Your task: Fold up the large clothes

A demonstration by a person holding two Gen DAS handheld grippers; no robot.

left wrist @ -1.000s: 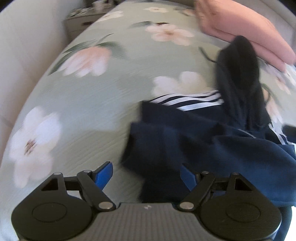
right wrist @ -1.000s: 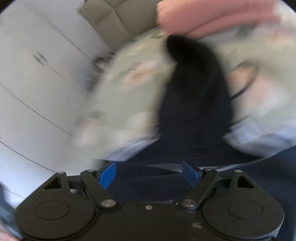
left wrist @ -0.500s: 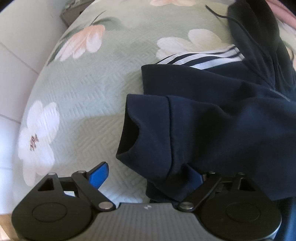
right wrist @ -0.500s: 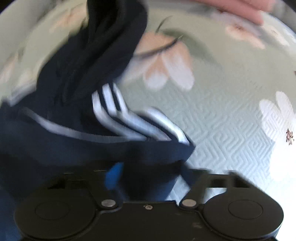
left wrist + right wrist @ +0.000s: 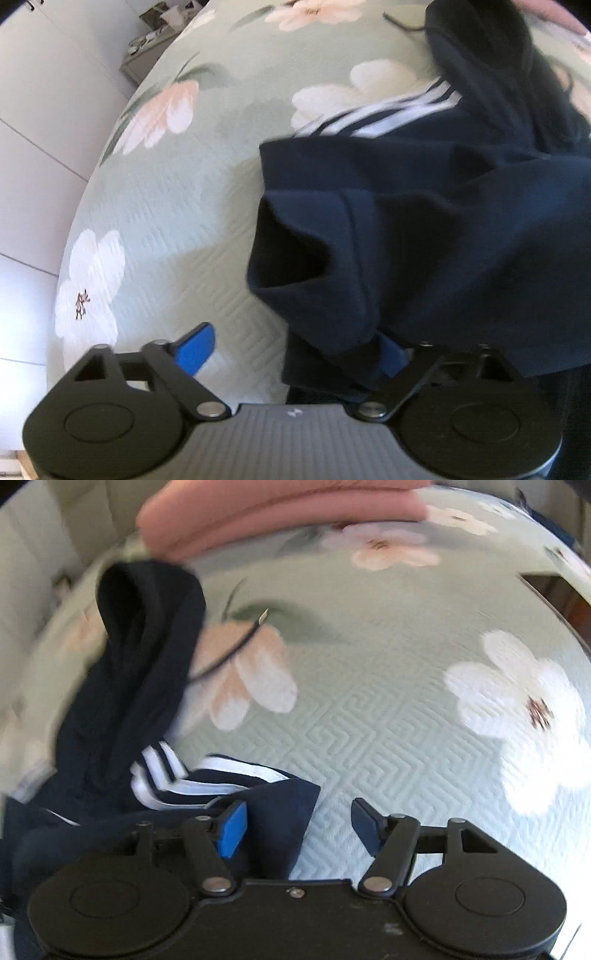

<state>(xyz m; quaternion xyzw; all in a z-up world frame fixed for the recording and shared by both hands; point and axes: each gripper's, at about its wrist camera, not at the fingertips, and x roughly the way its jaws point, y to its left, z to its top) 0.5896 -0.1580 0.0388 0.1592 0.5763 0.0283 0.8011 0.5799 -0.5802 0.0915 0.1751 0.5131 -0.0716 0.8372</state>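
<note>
Navy hoodie lies rumpled on the green floral bedspread, hood toward the pink folded cloth. Left gripper: jaws spread wide, closing slightly, sleeve cuff drooping between them, not pinched. Right gripper: jaws opening, a hoodie corner between them, unpinched

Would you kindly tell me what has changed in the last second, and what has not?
Both views came closer to the navy hooded sweatshirt with white stripes. The left gripper now straddles its cuff edge, jaws closing, not yet pinching. The right gripper, which gripped the fabric half a second ago, is opening with a corner between its jaws. The green floral bedspread and pink folded garment stayed put.
</note>
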